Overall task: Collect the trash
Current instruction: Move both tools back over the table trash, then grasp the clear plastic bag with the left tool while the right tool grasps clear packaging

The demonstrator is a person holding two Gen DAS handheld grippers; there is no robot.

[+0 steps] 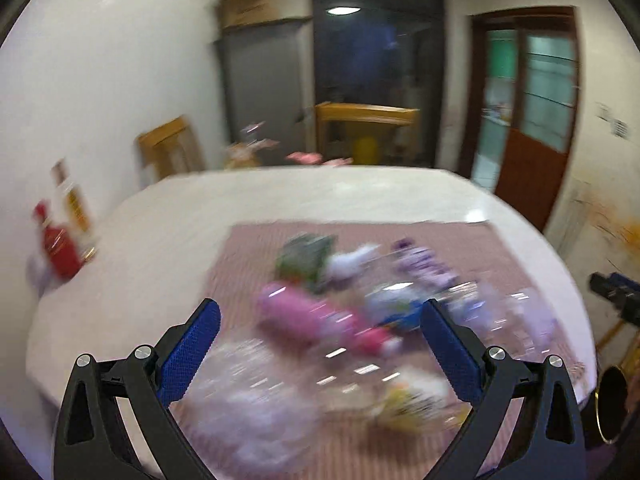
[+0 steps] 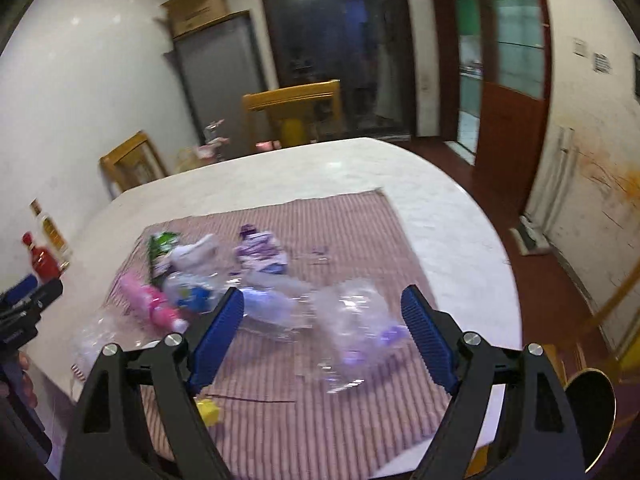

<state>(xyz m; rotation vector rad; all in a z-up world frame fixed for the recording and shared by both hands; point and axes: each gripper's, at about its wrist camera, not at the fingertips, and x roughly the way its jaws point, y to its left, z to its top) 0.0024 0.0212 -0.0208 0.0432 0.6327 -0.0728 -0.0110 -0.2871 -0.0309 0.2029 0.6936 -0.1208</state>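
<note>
Loosely heaped crinkled plastic bottles (image 2: 352, 320), striped cloth (image 2: 340, 220); both hand-held grippers spread, empty

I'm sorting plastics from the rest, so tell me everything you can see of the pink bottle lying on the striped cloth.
The pink plastic bottle lies on its side on the pink striped cloth, near the cloth's left edge in the right wrist view. Its body is bright pink, darker toward a whitish cap end that points to the camera. It sits against a clear crumpled bottle with a blue label. Neither pair of tongs touches it. Blur hides any print.
</note>
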